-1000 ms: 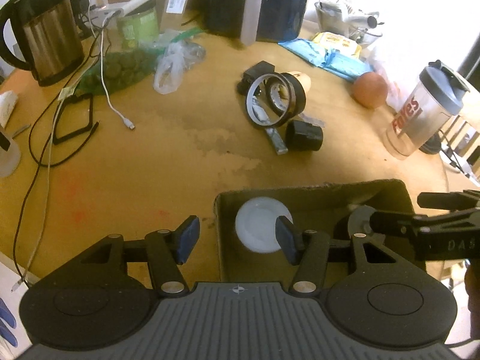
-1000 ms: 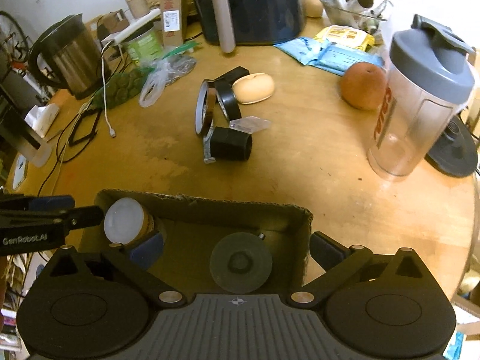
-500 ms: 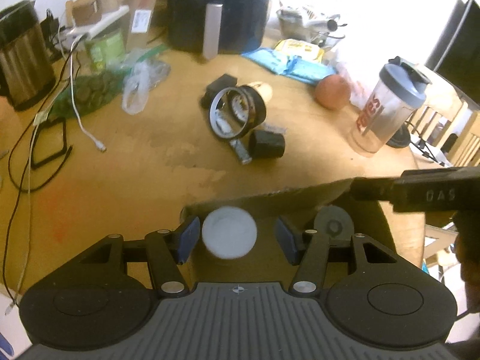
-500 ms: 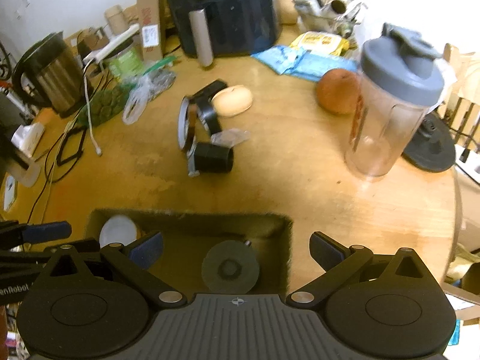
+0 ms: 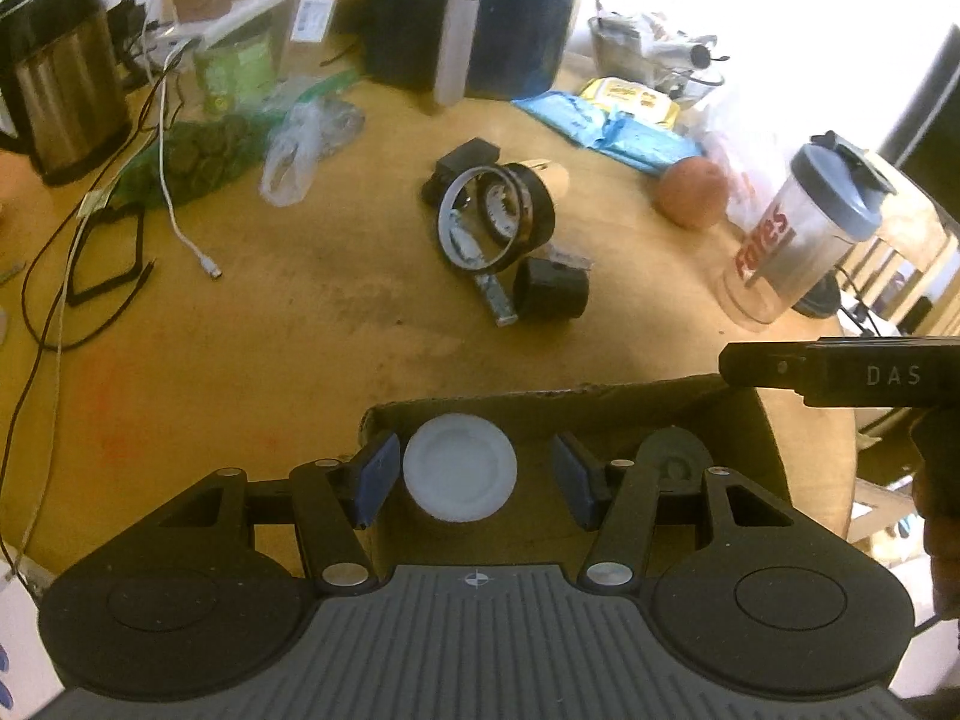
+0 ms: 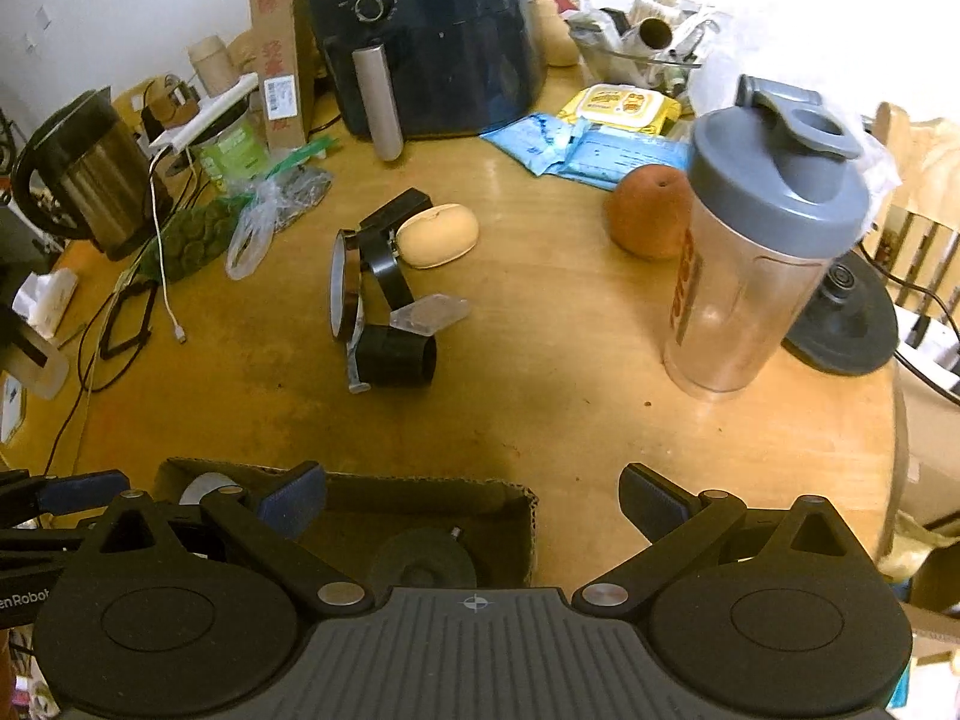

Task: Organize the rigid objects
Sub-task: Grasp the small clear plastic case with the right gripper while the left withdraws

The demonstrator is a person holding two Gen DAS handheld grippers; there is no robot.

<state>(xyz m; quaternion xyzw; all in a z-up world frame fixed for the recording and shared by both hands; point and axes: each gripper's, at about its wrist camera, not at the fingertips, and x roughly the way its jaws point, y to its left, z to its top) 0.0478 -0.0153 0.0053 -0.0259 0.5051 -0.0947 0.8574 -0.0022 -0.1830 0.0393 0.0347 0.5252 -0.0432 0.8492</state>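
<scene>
Cardboard box [image 5: 600,402] near table edge; white lid [image 5: 459,467] and grey disc [image 5: 672,456] inside. Left gripper [image 5: 474,474] half-open around lid, not pinching. Right gripper [image 6: 474,498] wide, empty. Black rings [image 6: 372,276], black cylinder [image 6: 396,356] far, mid-table. Risk: snagging box wall, dragging box off edge; nudged rings rolling away.

Open bare tabletop [image 6: 540,372] between cardboard box [image 6: 420,489] at six o'clock and the heap of black rings [image 6: 366,276] at twelve, hemmed at three by shaker bottle [image 6: 756,252], at nine by loose cables [image 5: 90,252], far edge walled by air fryer [image 6: 432,30].
</scene>
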